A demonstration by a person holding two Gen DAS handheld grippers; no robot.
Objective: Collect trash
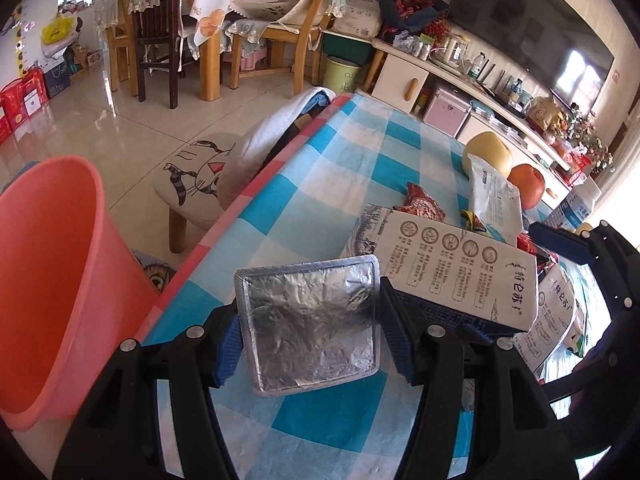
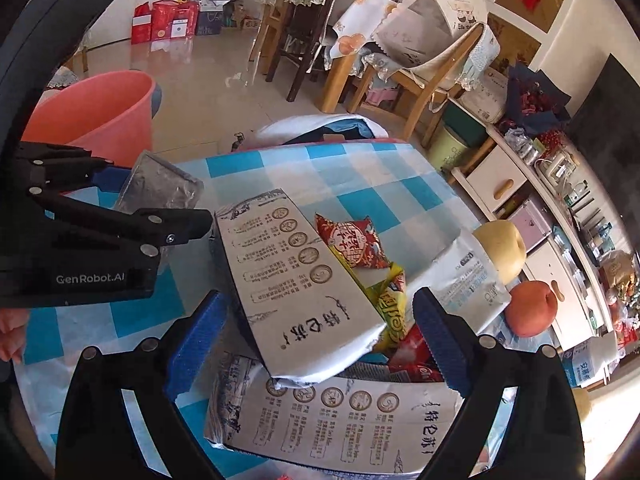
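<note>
My left gripper [image 1: 310, 322] is shut on a silver foil blister pack [image 1: 312, 320] and holds it above the checkered table's left edge; the pack also shows in the right wrist view [image 2: 160, 186]. A pink bucket [image 1: 52, 280] stands on the floor to its left. My right gripper [image 2: 320, 332] is open, its blue pads either side of a white milk carton [image 2: 296, 284]. A second carton [image 2: 332, 412] lies under it. Red [image 2: 352, 246] and yellow [image 2: 390, 308] snack wrappers and a white pouch [image 2: 468, 280] lie beside them.
A yellow apple [image 2: 502, 248] and a red apple [image 2: 530, 308] sit at the table's right. A cat-print stool [image 1: 196, 172] with a cloth stands beside the table. Chairs, a dining table and a TV cabinet [image 1: 404, 76] are behind. The bucket also shows in the right wrist view [image 2: 100, 116].
</note>
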